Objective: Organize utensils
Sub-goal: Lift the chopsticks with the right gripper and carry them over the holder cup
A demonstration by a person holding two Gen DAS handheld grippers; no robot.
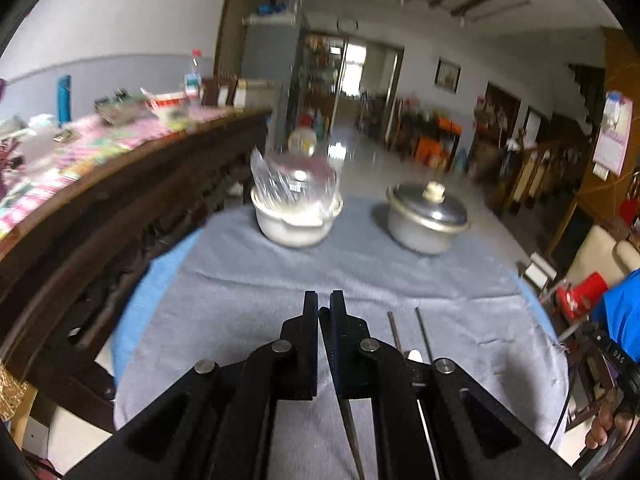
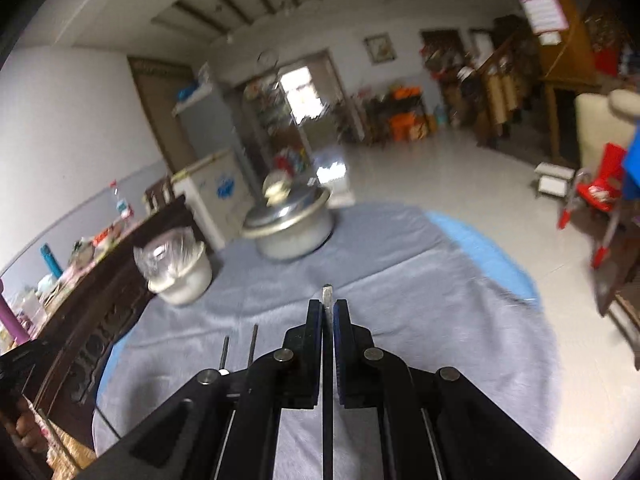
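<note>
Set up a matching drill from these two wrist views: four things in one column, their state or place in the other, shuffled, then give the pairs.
Things
1. White pot
2. Metal pot
3. Right gripper
4. Two thin metal rods

States or places
A. Shut on a flat metal utensil
B. Lying loose on the grey cloth
C. Closed by a metal lid with a pale knob
D. Topped with a crinkled clear plastic bag

Pairs: 1-D, 2-C, 3-A, 4-B
</note>
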